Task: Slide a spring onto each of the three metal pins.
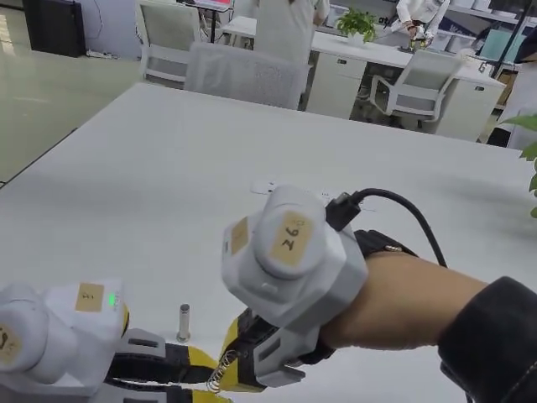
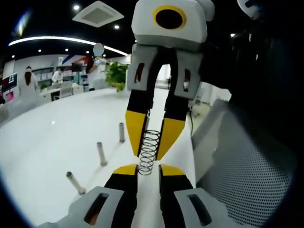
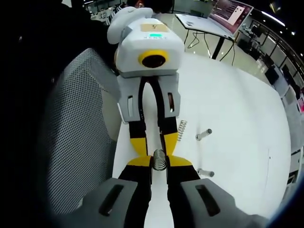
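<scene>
A small steel spring [image 2: 149, 146] hangs between my two grippers near the table's front edge. My left gripper [image 2: 148, 170] is shut on its near end. From the opposite side my right gripper [image 2: 149, 156] is shut on its far part. In the right gripper view I see the spring [image 3: 160, 160] end-on between my right gripper [image 3: 160, 165] tips, facing the left gripper [image 3: 157, 153]. Three upright metal pins [image 2: 100, 153] stand bare on the white table to the left. One pin [image 1: 184, 321] stands just behind the left gripper [image 1: 201, 374] and right gripper [image 1: 235, 365]. Another spring [image 3: 181, 127] lies loose on the table.
A grey mesh chair back [image 2: 247, 161] stands close beside the table's front edge. The white table [image 1: 210, 168] stretches away, with a small white item [image 1: 268, 185] on it. Office chairs [image 1: 243, 71] and desks stand beyond its far edge, and a plant [image 1: 530, 151] is at the right.
</scene>
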A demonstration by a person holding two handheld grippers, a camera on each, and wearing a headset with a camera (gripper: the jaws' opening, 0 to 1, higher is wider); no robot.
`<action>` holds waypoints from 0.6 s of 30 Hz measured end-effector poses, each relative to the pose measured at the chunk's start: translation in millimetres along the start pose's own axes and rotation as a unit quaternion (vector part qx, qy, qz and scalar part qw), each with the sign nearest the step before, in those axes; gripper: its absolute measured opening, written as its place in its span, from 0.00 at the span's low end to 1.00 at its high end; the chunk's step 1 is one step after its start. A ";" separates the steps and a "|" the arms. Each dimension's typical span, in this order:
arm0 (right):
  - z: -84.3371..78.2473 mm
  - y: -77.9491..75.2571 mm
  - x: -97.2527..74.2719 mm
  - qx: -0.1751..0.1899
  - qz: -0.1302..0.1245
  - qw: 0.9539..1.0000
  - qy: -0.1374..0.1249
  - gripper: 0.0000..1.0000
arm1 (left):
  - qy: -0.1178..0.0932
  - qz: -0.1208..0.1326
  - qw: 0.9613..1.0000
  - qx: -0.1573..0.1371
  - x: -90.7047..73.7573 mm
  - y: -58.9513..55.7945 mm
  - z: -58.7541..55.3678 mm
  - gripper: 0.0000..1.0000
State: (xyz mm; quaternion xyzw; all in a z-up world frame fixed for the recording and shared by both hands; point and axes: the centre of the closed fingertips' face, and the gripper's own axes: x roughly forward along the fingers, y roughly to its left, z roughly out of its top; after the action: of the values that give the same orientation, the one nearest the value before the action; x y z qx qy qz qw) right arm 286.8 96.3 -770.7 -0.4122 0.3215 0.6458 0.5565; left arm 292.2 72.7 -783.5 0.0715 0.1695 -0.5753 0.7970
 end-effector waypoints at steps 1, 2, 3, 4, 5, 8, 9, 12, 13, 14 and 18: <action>-0.7 -0.7 -0.7 0.001 0.000 1.000 0.001 0.08 | 0.000 0.000 1.000 -0.001 0.1 -0.1 0.1 0.10; -1.1 -1.0 -1.1 0.001 -0.001 1.000 0.001 0.08 | 0.000 0.000 1.000 -0.001 0.0 0.0 0.3 0.10; -1.6 -1.6 -1.6 0.001 -0.001 1.000 0.002 0.08 | 0.000 0.000 1.000 -0.002 -0.2 0.4 0.4 0.10; -2.2 -2.1 -1.9 0.002 -0.002 1.000 0.002 0.08 | 0.000 0.001 1.000 -0.003 -0.5 0.9 0.4 0.10; -3.2 -2.7 -2.2 0.002 -0.003 1.000 0.004 0.08 | -0.001 0.002 1.000 -0.004 -1.0 1.5 0.6 0.11; -7.5 -4.7 -3.1 0.002 -0.008 1.000 0.011 0.08 | -0.002 0.003 1.000 -0.006 -2.3 2.1 0.4 0.12; -8.6 -4.9 -3.3 0.003 -0.009 1.000 0.013 0.08 | -0.002 0.004 1.000 -0.006 -2.8 2.4 0.3 0.12; -10.9 -5.2 -5.2 0.006 -0.010 1.000 0.014 0.08 | -0.007 0.009 1.000 -0.011 -5.2 4.3 1.0 0.15; -11.6 -5.7 -5.6 0.006 -0.011 1.000 0.015 0.08 | -0.007 0.011 1.000 -0.011 -5.7 5.1 0.9 0.16; -12.8 -6.2 -6.2 0.007 -0.012 1.000 0.017 0.08 | -0.007 0.013 1.000 -0.012 -6.6 5.7 0.6 0.16; -15.6 -7.3 -7.4 0.009 -0.015 1.000 0.020 0.08 | -0.010 0.019 1.000 -0.015 -10.0 7.5 0.3 0.19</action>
State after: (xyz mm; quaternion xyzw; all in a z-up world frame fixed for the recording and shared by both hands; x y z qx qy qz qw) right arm 297.1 80.5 -770.8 -0.4249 0.3326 0.6260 0.5630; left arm 296.5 83.9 -780.4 0.0570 0.1688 -0.5581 0.8104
